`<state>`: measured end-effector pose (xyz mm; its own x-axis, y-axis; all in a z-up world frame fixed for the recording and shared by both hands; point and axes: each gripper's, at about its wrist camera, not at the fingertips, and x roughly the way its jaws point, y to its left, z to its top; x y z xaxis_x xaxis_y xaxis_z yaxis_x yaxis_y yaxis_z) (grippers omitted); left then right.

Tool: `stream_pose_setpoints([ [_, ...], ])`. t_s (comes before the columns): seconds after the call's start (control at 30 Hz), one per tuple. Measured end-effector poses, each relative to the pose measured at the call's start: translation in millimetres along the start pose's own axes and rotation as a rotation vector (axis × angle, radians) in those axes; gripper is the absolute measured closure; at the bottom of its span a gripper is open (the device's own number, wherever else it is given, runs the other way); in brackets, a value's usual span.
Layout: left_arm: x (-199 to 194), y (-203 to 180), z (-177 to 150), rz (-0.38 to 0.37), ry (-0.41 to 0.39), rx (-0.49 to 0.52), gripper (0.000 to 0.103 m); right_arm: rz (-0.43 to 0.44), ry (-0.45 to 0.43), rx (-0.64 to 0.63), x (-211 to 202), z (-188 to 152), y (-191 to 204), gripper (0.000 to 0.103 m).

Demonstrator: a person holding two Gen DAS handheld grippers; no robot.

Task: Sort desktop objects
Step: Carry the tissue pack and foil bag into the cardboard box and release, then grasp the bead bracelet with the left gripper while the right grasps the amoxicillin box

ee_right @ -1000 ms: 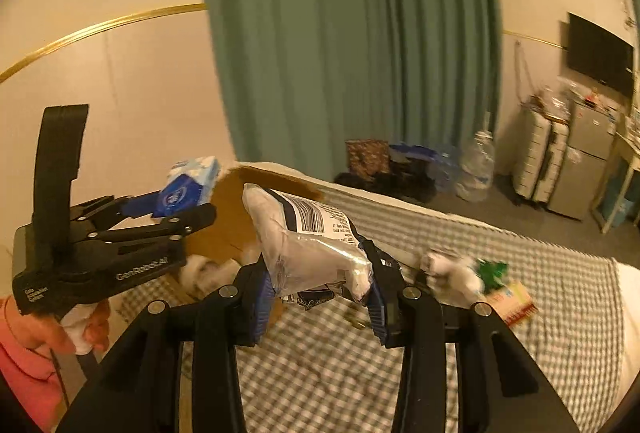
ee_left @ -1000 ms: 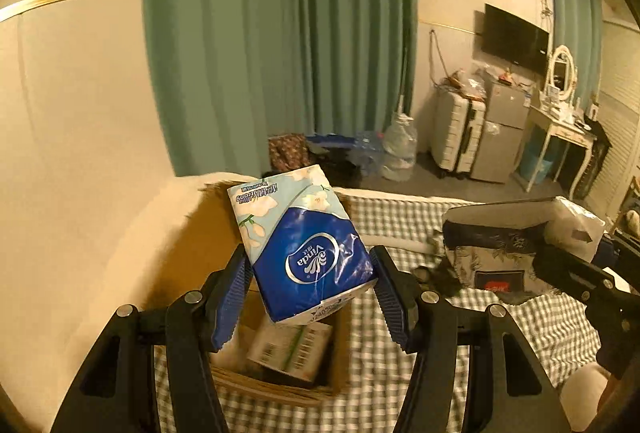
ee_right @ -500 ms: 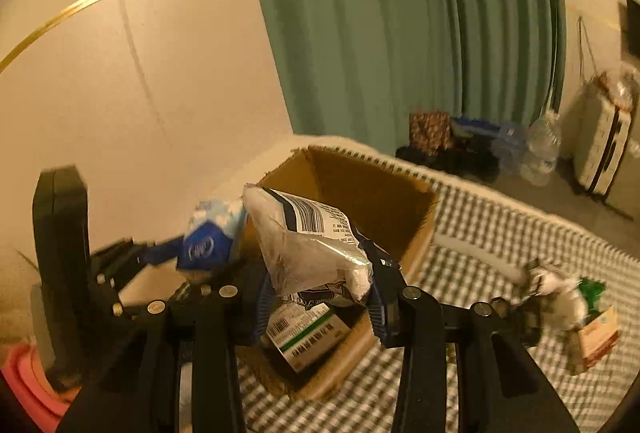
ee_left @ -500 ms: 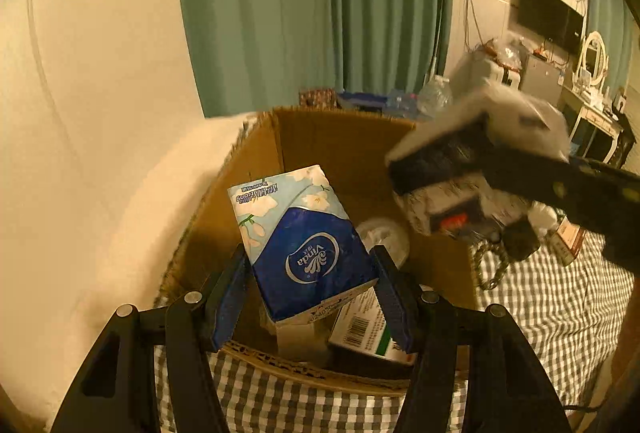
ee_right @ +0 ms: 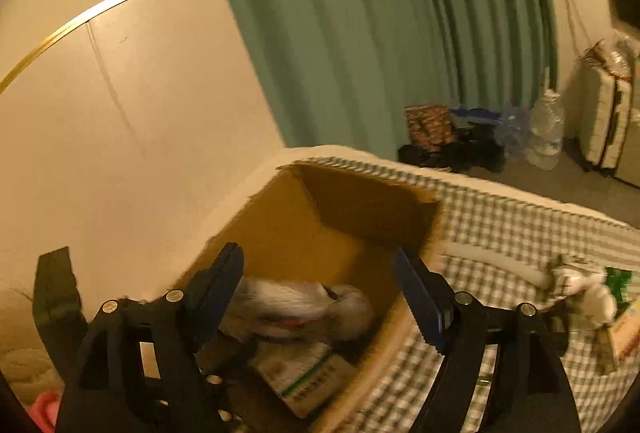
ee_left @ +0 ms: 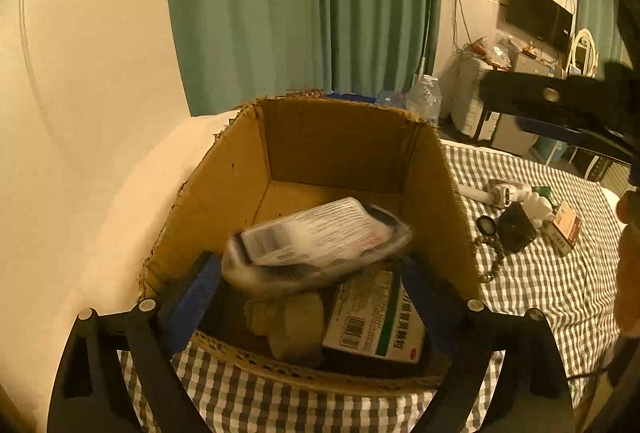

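Observation:
An open cardboard box (ee_left: 224, 193) stands on the checked cloth at its left end. Inside it lie a silvery plastic packet (ee_left: 316, 241), blurred by motion, a white carton with a green stripe (ee_left: 376, 317) and a crumpled pale wad (ee_left: 292, 321). My left gripper (ee_left: 312, 295) hangs over the box's near rim; its jaws are opening wide and the pads press on nothing. My right gripper (ee_right: 318, 297) hovers above the box (ee_right: 288, 229), jaws opening too, with the packet (ee_right: 296, 309) loose below them. The blue tissue pack is hidden.
Right of the box the checked cloth (ee_left: 532, 285) holds a white tube-like item (ee_left: 508, 193), a black pouch (ee_left: 516, 225) with a chain, and a small carton (ee_left: 564, 225). A cream wall is at the left, green curtains behind. Luggage and bottles stand on the floor beyond.
Both grippers came over the box and lowered, then opened. The blue tissue pack left my left gripper and the silvery packet left my right gripper; the packet now lies in the box.

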<state>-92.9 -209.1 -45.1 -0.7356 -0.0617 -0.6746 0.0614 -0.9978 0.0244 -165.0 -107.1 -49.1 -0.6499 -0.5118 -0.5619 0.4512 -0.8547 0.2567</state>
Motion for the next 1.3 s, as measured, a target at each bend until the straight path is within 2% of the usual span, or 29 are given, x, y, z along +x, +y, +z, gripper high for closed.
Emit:
stream_pose_setpoints([
  [0.1,-10.1,-7.1,-0.6,-0.016,-0.009,0.001,0.006,-0.043,-0.016,0.014,-27.5,-6.8,-21.9,0.025],
  [0.2,-24.1,-22.1,-0.9,-0.036,-0.025,0.006,0.004,-0.152,-0.046,0.008,-66.7,-17.6,-52.3,0.025],
  [0.37,-41.7,-70.3,-7.3,-0.063,-0.056,0.039,0.0,-0.296,-0.069,0.053,-129.1,-45.5,-109.4,0.024],
  [0.47,-38.3,-106.6,-18.8,-0.098,-0.047,0.038,0.0,-0.367,-0.068,0.096,-150.4,-63.8,-140.6,0.019],
  [0.6,-16.3,-150.7,-36.5,-0.15,0.003,0.031,0.0,-0.431,-0.063,0.176,-166.4,-95.3,-180.1,0.019],
  [0.77,18.0,-187.8,-48.6,-0.171,0.056,0.02,0.0,-0.481,-0.022,0.245,-156.2,-127.6,-217.6,0.019],
  [0.97,75.9,-211.8,-54.8,-0.145,0.085,0.078,0.0,-0.491,0.005,0.38,-133.5,-154.0,-257.6,0.016],
  [1.17,135.9,-221.7,-55.2,-0.126,0.129,0.137,0.0,-0.54,0.034,0.412,-108.0,-156.8,-279.5,0.016],
  [1.3,167.8,-230.4,-47.9,-0.097,0.157,0.233,0.0,-0.558,0.019,0.513,-95.9,-155.5,-299.2,0.016],
])
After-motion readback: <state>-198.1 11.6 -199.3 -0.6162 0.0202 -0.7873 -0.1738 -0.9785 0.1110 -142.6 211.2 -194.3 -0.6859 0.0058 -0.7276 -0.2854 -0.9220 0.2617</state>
